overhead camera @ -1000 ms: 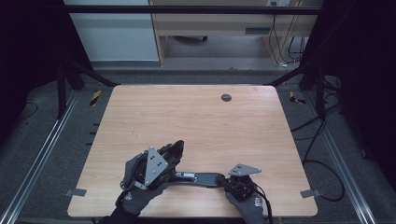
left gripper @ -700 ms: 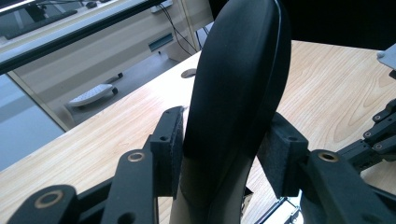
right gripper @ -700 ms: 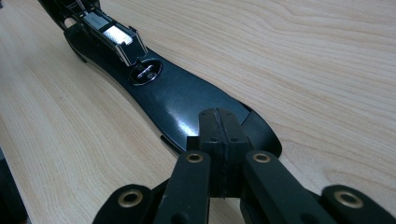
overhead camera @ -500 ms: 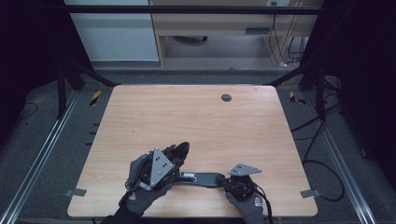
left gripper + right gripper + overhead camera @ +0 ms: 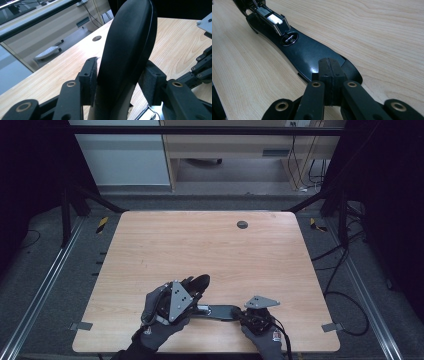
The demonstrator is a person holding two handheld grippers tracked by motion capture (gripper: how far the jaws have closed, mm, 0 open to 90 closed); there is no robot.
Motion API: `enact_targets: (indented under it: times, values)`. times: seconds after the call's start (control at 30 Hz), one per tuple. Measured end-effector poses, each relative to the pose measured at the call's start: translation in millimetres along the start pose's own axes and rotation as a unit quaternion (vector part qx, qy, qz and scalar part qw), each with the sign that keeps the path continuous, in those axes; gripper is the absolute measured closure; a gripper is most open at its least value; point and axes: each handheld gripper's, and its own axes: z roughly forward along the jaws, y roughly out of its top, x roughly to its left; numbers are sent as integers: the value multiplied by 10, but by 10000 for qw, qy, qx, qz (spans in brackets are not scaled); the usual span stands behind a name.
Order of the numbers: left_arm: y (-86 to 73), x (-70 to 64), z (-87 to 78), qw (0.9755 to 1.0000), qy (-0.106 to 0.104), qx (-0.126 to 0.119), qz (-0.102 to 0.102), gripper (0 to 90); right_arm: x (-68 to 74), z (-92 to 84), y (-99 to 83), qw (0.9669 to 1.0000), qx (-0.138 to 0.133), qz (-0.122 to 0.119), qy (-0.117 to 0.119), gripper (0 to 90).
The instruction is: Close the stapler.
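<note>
At the near edge of the light wooden table (image 5: 200, 245), the left gripper (image 5: 197, 284) clamps the raised top arm (image 5: 130, 40) of a black glossy stapler (image 5: 220, 311) that lies swung open. In the left gripper view both pads sit against the flanks of that curved plastic arm, which rises steeply between the jaws and away from them.

To that gripper's right the stapler's base (image 5: 307, 53) lies flat on the wood. Its long axis runs straight from the hinge under the left gripper to the right gripper (image 5: 329, 62). The bright metal staple channel (image 5: 273, 20) sits at the far end from the right gripper, beside the hinge.

The right gripper has its jaws pressed together with nothing between them, the tips resting on the near end of the base. It looks to be pinning that end down while the left hand, nearer the hinge, works the top arm.

The hinge is hard to make out: in the high view the left gripper covers it, and the top arm blocks it in the left gripper view. Whether staples are loaded cannot be told.
</note>
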Motion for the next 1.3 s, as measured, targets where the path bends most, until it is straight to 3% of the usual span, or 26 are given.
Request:
enact_targets:
  times: [0.5, 0.83, 1.3]
  values:
    - [17, -121, 90, 9996, -2, 120, 241, 506, -14, 4, -1, 10000, -18, 69, 34, 900]
    - [13, -257, 195, 9982, -53, 244, 552, 494, -9, 4, -2, 10000, -21, 46, 31, 900]
    - [-4, -332, 249, 9974, -84, 282, 659, 483, -2, 4, -4, 10000, -42, 35, 22, 900]
